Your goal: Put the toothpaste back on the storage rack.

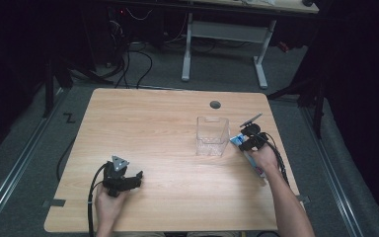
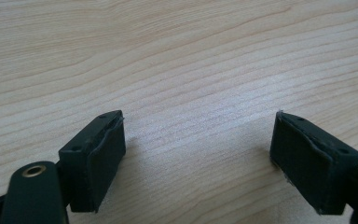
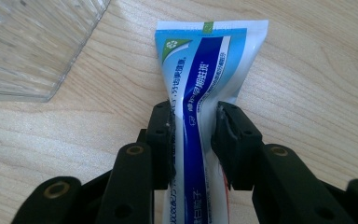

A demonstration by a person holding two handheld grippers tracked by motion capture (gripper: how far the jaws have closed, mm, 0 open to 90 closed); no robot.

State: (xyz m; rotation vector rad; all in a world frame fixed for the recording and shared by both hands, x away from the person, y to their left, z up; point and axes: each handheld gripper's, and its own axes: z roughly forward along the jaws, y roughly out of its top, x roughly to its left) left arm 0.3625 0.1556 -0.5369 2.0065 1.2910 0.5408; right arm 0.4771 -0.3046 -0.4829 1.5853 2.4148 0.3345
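My right gripper (image 3: 193,135) is clamped on a toothpaste tube (image 3: 205,70) beside a clear plastic box (image 1: 211,136); my left gripper (image 2: 198,158) is spread wide with nothing in it.

The box stands upright right of the table's middle, open at the top; through its walls I can make out nothing inside, though glare and small size leave that unsure. The blue-and-white tube lies flat on the wooden table (image 1: 153,123) just right of the box, near the right edge, its crimped end pointing away from me; its cap end is hidden under my hand and jaws. My left gripper rests low near the front left, with broad bare wood between it and the box. A thin dark object (image 1: 251,119) behind my right gripper is too small to identify.
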